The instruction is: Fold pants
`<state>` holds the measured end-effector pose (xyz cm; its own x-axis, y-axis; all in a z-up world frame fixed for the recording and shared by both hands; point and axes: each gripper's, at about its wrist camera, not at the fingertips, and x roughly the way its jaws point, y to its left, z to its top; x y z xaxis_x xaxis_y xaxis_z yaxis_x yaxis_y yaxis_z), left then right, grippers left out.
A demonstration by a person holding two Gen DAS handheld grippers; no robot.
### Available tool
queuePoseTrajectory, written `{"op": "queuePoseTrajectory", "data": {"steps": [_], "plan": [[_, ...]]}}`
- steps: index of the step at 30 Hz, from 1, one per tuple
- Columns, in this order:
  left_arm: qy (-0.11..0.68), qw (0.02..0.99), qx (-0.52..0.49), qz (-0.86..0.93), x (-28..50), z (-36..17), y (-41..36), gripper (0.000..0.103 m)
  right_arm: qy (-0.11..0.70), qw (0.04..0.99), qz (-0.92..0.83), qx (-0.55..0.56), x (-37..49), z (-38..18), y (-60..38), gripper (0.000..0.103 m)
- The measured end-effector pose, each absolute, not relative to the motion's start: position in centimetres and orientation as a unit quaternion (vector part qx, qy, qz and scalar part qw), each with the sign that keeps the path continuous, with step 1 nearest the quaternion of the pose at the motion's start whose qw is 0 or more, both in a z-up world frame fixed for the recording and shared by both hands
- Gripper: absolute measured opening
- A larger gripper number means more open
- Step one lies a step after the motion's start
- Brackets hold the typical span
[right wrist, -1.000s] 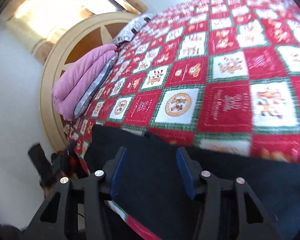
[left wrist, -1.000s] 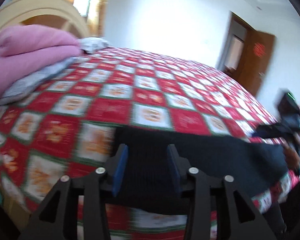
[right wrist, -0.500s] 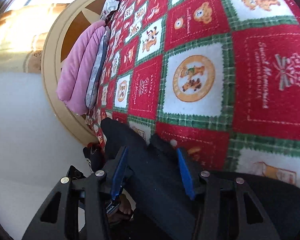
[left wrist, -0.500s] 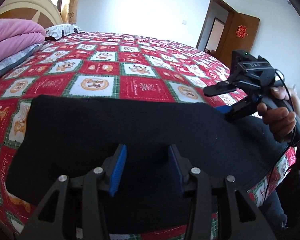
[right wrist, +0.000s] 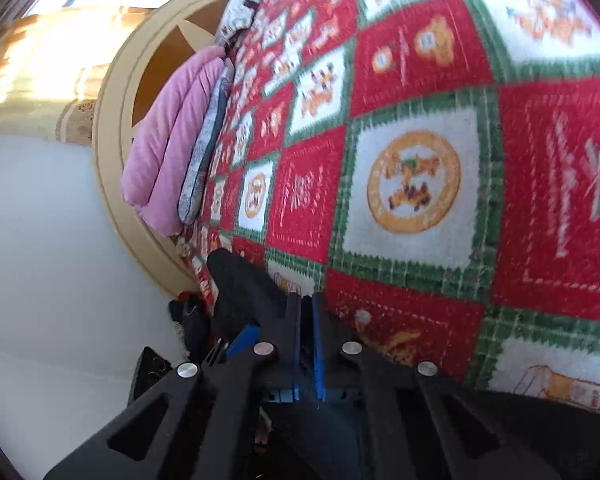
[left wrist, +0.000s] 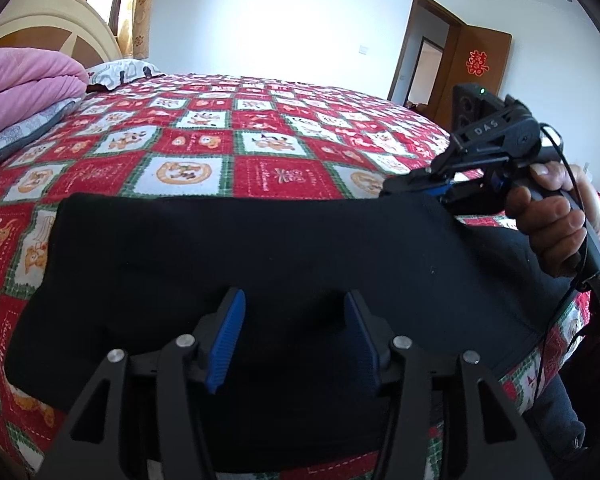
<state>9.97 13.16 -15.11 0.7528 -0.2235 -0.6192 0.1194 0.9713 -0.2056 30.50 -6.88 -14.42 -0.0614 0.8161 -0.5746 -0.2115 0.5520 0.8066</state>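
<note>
Pants: we see the black fabric pants [left wrist: 260,256] lying flat as a wide band across the near edge of the bed, on the red, white and green checked bedspread [left wrist: 276,136].
Left tongs: our left gripper [left wrist: 296,340] hangs over the near middle of the pants, its blue pads spread and widening, with cloth below them but not pinched.
Right tongs: our right gripper [right wrist: 306,332] has its blue pads pressed together on the far right corner of the pants; the left view shows the dark cloth pulled up to a small peak there.
Right hand: our hand [left wrist: 556,220] wraps the black handle at the right.
Far left: a folded pink quilt [left wrist: 24,84] sits by the cream headboard [left wrist: 52,12].
</note>
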Motion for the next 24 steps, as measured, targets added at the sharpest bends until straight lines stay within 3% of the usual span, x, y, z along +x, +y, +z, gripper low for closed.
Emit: {"op": "queuePoseTrajectory", "data": {"steps": [6,12,17,19,21,24], "plan": [[0.333,0.936,-0.067,-0.09,9.8,-15.2,12.8,0.056,0.569,0.699,0.376,0.216,31.8,-12.1,-6.9,0.003],[0.325,0.94,-0.048,-0.093,9.5,-15.3,12.2,0.064,0.582,0.708,0.351,0.192,33.1,-15.3,-6.1,0.003],[0.332,0.937,-0.063,-0.089,9.4,-14.4,12.2,0.064,0.561,0.724,0.352,0.193,32.0,-14.1,-8.7,0.006],[0.332,0.936,-0.064,-0.096,9.2,-14.1,11.6,0.064,0.532,0.758,0.341,0.163,30.3,-12.1,-11.3,0.018],[0.331,0.936,-0.056,-0.106,8.9,-13.8,10.3,0.064,0.519,0.776,0.322,0.155,28.7,-10.5,-14.7,0.051],[0.328,0.935,-0.043,-0.128,8.5,-13.4,7.9,0.068,0.502,0.804,0.269,0.17,25.6,-8.5,-22.1,0.053]]}}
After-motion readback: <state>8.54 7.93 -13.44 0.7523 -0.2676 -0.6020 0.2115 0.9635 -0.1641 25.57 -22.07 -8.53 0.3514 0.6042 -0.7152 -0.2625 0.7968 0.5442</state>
